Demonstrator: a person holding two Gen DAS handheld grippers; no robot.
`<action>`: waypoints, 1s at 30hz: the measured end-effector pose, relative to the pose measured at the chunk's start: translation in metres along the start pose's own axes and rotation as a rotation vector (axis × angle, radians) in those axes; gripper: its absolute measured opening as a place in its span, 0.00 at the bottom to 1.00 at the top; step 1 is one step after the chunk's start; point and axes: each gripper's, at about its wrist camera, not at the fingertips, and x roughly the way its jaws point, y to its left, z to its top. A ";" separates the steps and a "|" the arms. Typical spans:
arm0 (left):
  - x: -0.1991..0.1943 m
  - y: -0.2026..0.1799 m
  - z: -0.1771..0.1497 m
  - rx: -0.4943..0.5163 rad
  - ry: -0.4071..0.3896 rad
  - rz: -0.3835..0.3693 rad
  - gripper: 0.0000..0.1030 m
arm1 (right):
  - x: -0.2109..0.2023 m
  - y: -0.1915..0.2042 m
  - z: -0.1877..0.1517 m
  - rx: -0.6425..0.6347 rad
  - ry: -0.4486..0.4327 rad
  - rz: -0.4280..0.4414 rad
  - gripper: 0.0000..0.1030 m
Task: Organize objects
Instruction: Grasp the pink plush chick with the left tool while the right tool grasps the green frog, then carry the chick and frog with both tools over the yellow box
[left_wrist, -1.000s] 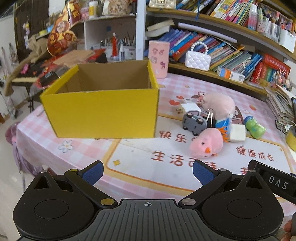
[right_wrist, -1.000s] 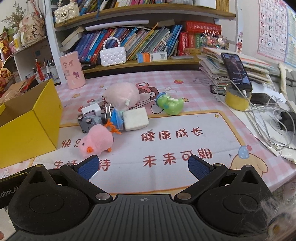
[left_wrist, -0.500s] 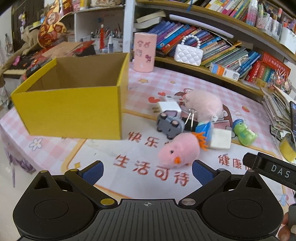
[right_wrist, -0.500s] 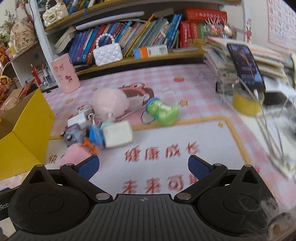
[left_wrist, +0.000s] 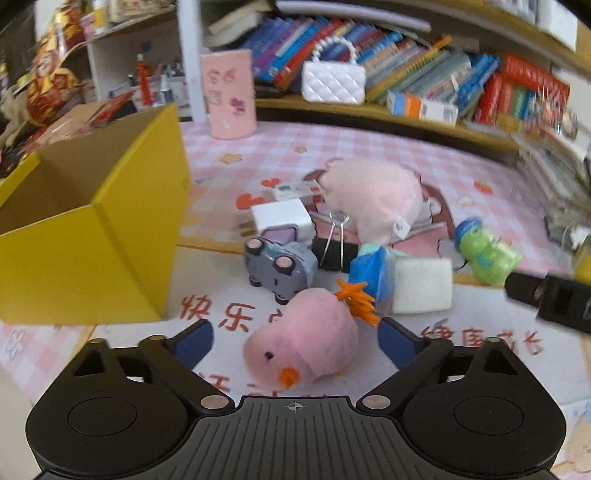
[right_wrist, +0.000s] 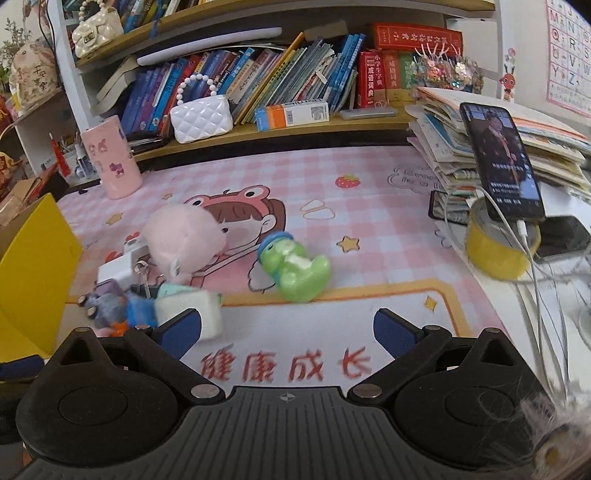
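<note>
Left hand-held gripper (left_wrist: 295, 341) hung low over the worktop (left_wrist: 480, 177) with its jaws closing, and the pink plush chick (left_wrist: 303, 338) lay between the two blue pads; whether the pads already pressed its fur could not be told, though a gap showed beside the left pad. To the left of this hand-held gripper stood the yellow cardboard box (left_wrist: 85, 258), open at the top. Just beyond the chick, ahead of the fingers, lay a grey toy car (left_wrist: 279, 267), and behind it a white charger block (left_wrist: 282, 218) and a black binder clip (left_wrist: 332, 251). Farther ahead sat a larger pale pink plush (left_wrist: 373, 199). Ahead and to the right, touching the chick's orange tuft, was a blue-and-white sponge-like block (left_wrist: 406, 284), and beyond that a green toy figure with a blue cap (left_wrist: 485, 254). Right of all this, the dark body of the other tool cut into the left wrist view.

Right hand-held gripper (right_wrist: 288, 328) had its jaws standing wide apart with nothing between them, only the printed mat beneath. Ahead of it and slightly left of centre lay the green figure; the cluttered toy pile sat off its left finger. Far right stood a roll of yellow tape (right_wrist: 498, 254) propping a phone (right_wrist: 502, 158).
</note>
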 end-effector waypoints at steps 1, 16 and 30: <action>0.006 -0.002 0.000 0.013 0.010 0.007 0.87 | 0.005 -0.002 0.003 -0.008 0.002 0.002 0.98; -0.020 0.026 -0.002 -0.118 0.052 -0.023 0.65 | 0.104 0.001 0.036 -0.281 0.082 0.043 0.64; -0.041 0.042 0.016 -0.271 -0.014 -0.100 0.64 | 0.067 -0.019 0.041 -0.072 0.072 0.059 0.40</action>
